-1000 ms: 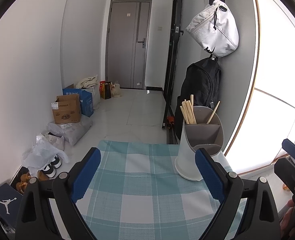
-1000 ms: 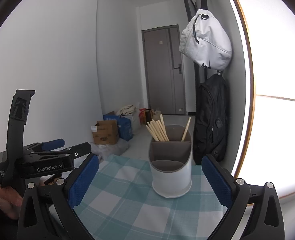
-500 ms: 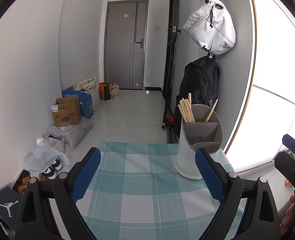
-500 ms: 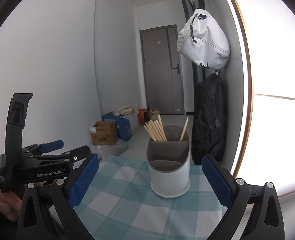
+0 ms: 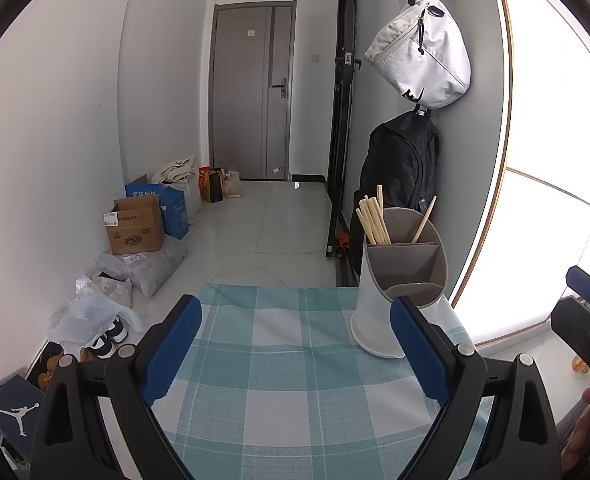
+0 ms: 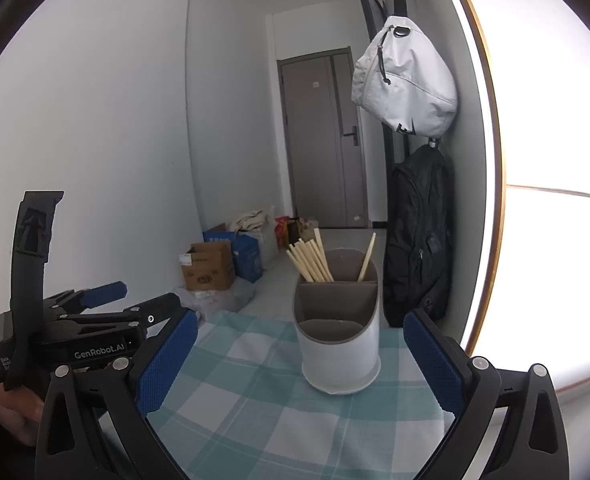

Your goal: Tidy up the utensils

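Observation:
A white utensil holder (image 5: 399, 280) (image 6: 339, 328) with grey divided compartments stands on a teal checked tablecloth (image 5: 295, 360) (image 6: 275, 408). Several wooden chopsticks (image 5: 371, 220) (image 6: 311, 262) lean in its back left compartment, and one chopstick (image 5: 425, 220) (image 6: 366, 256) leans in the back right one. My left gripper (image 5: 295, 352) is open with nothing between its blue pads, and the holder sits just ahead of its right finger. My right gripper (image 6: 299, 364) is also open and empty, with the holder between and beyond its fingers. The left gripper (image 6: 87, 328) shows at the left of the right wrist view.
The table's far edge drops to a tiled hallway floor (image 5: 271, 232). Cardboard boxes (image 5: 135, 232), bags and shoes (image 5: 107, 332) line the left wall. A black backpack (image 5: 403, 164) and a white bag (image 5: 419, 56) hang on the right wall behind the holder.
Both views have shifted slightly, and the holder now appears a little lower and closer. Both grippers remain open and empty.

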Tool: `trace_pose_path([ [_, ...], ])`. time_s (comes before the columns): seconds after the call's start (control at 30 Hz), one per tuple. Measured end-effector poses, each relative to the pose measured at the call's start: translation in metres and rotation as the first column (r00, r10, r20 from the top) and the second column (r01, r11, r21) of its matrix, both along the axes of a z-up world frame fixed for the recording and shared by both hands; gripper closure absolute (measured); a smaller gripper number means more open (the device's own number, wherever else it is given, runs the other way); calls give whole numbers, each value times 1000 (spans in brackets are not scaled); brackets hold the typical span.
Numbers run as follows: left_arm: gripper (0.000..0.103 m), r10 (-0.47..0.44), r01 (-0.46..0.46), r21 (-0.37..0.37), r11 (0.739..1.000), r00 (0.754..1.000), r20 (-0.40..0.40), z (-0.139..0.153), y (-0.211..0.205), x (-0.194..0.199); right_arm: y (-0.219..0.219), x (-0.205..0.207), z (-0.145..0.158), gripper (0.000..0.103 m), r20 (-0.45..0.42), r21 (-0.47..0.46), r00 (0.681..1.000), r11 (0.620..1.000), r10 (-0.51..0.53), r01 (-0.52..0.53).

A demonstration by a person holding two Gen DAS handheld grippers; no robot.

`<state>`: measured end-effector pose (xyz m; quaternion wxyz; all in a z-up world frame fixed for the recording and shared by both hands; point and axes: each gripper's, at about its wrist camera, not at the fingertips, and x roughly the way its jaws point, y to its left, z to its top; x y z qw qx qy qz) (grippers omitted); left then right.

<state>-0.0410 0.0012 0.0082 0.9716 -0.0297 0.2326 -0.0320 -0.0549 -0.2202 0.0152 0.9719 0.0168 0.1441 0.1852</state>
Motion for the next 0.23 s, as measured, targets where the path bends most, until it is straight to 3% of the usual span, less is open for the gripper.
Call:
trace_pose_path([
  [0.23, 10, -2, 2, -14, 1000, 1000, -17, -1, 0, 3, 1, 5, 0, 0, -18, 13, 1000, 1000, 1, -1],
])
